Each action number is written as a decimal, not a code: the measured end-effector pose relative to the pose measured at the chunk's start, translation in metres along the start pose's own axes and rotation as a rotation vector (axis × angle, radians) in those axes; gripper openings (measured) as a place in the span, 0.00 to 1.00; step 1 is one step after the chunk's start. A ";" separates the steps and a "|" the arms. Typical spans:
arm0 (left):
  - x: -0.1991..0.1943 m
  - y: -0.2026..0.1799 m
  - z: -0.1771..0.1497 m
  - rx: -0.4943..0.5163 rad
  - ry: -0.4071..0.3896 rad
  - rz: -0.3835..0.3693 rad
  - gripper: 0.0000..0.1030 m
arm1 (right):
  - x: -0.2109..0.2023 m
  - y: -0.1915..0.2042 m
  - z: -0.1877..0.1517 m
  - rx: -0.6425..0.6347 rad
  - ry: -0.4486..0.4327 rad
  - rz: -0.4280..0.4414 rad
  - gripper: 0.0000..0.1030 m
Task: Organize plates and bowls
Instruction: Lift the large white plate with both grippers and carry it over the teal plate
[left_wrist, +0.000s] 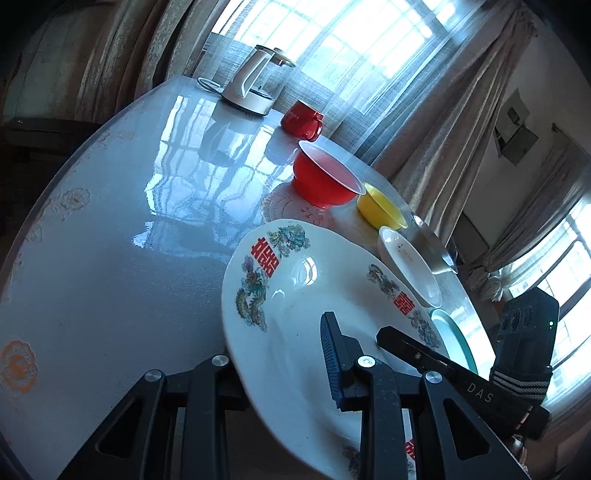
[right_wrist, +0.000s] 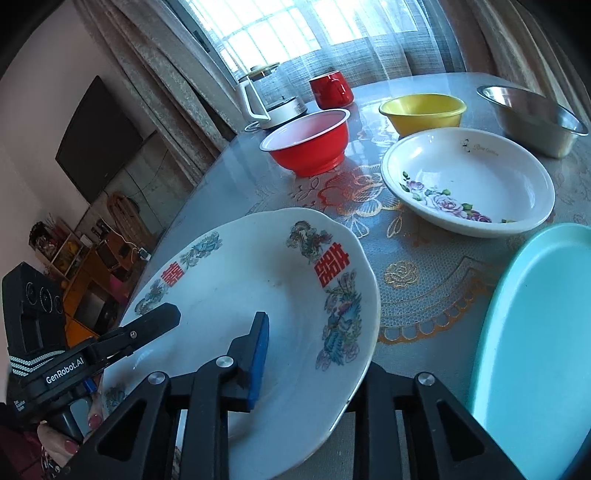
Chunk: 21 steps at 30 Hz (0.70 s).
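Note:
A large white plate (left_wrist: 295, 280) (right_wrist: 240, 280) with red characters and dragon prints is tilted over the near table edge. My left gripper (left_wrist: 277, 347) is shut on its left rim, blue pad on top and the other finger hidden beneath. My right gripper (right_wrist: 314, 347) is shut on its right rim the same way. Each gripper's top finger (left_wrist: 402, 343) (right_wrist: 155, 321) shows in the other view. Behind stand a red bowl (left_wrist: 325, 177) (right_wrist: 306, 142), a yellow bowl (left_wrist: 382, 206) (right_wrist: 423, 112), a white floral dish (left_wrist: 410, 266) (right_wrist: 467, 181), a steel basin (left_wrist: 436, 247) (right_wrist: 532, 118) and a teal plate (left_wrist: 454, 339) (right_wrist: 535, 332).
A white kettle (left_wrist: 255, 81) (right_wrist: 266, 99) and a red mug (left_wrist: 301, 120) (right_wrist: 330, 90) stand at the far edge by the curtained window. The glossy round table (left_wrist: 110, 258) stretches bare to the left. A hand (right_wrist: 70, 443) holds the left gripper's handle.

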<state>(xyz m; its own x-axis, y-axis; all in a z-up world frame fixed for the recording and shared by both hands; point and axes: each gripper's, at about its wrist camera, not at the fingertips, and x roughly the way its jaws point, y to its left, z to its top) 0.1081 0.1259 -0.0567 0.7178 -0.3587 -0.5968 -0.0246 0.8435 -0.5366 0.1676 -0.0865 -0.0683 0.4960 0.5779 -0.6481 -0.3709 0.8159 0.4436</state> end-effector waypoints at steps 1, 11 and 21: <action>0.000 -0.001 0.000 0.005 0.002 0.003 0.28 | 0.000 -0.001 0.000 0.003 0.000 0.003 0.25; 0.005 -0.008 -0.001 0.047 0.020 0.130 0.21 | -0.002 0.003 -0.002 -0.013 -0.011 -0.013 0.24; 0.015 -0.027 -0.003 0.149 0.045 0.143 0.53 | -0.001 -0.003 -0.002 0.019 0.003 0.013 0.23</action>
<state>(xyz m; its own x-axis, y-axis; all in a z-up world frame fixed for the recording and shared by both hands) 0.1176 0.0964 -0.0527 0.6825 -0.2459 -0.6883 -0.0181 0.9357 -0.3522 0.1668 -0.0900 -0.0701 0.4885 0.5888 -0.6440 -0.3625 0.8083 0.4640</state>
